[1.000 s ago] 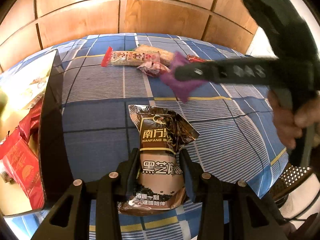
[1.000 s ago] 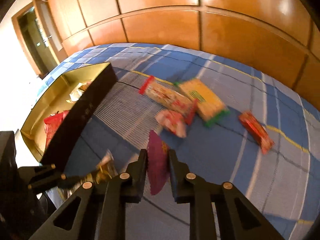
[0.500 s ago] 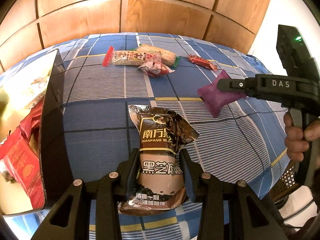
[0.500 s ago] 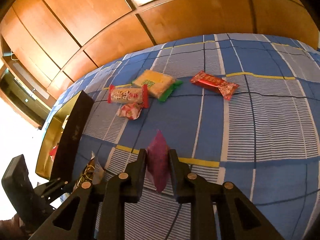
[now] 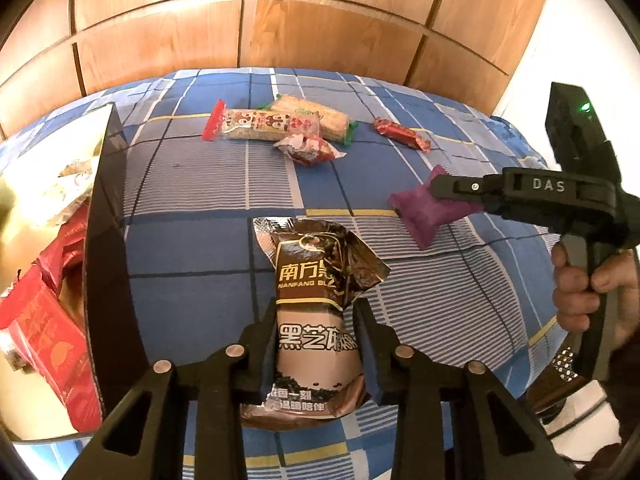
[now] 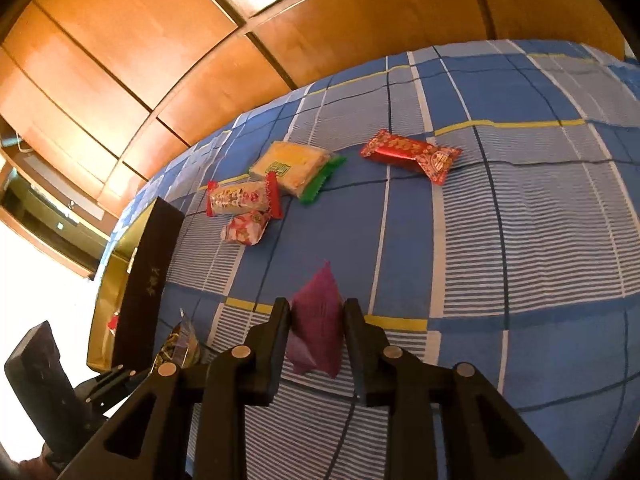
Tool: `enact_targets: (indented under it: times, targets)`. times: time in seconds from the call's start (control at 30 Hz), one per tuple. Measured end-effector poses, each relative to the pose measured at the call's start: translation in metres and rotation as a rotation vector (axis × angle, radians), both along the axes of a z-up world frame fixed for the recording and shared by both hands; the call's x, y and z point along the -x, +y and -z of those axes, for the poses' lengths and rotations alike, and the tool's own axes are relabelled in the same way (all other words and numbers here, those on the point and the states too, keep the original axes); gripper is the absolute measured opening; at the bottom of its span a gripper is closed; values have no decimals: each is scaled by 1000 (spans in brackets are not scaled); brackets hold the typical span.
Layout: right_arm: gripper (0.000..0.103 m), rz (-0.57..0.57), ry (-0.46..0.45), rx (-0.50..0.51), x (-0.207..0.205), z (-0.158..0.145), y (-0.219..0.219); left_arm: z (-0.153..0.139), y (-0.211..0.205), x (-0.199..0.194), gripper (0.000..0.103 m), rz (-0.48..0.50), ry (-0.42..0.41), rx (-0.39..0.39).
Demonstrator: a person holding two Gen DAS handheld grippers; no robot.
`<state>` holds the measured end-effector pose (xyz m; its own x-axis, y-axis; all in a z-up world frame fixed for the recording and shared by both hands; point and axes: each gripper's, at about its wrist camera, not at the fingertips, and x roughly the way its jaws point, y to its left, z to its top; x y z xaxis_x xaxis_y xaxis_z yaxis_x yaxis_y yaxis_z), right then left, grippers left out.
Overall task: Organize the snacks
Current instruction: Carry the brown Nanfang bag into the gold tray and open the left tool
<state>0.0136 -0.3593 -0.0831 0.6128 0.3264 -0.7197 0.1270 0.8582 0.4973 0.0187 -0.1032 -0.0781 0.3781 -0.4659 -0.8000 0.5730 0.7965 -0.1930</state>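
Left gripper: jaws closing on the brown sesame sachet; both pads press its waist and the foil is pinched in between them.
Brown sesame sachet: held upright between the left jaws, top flaring toward 12 o'clock, bottom edge hanging below the pads, over the blue checked cloth.
Right gripper: jaws opening, gap narrow; the purple packet stands on edge between them, against the right jaw. Whether the left jaw touches it cannot be told.
Purple packet, left wrist view: at 2 o'clock from the sachet, well apart from it, low over the cloth at the tip of the right gripper.
Person's hand: wrapped round the right gripper's handle, at 3 o'clock.
Black box: open, at 9 o'clock, gold lining; red packets lie inside.
Loose snacks, 12 o'clock: red-ended cracker pack touching the green-ended pack; small red-and-white packet just beside them; red candy apart at 1 o'clock.
Backdrop: wooden panelling.
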Motion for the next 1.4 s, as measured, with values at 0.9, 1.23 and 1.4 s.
enact_targets:
  times: [0.9, 1.23, 1.4]
  targets:
    - [25, -32, -11, 246, -1, -7, 32, -74, 163, -96, 34, -432, -34, 177]
    - [25, -26, -10, 255, 0, -7, 33, -25, 183, -169, 35, -574, 79, 78]
    - [25, -20, -11, 257, 0, -6, 33, -29, 186, -167, 40, -615, 62, 76]
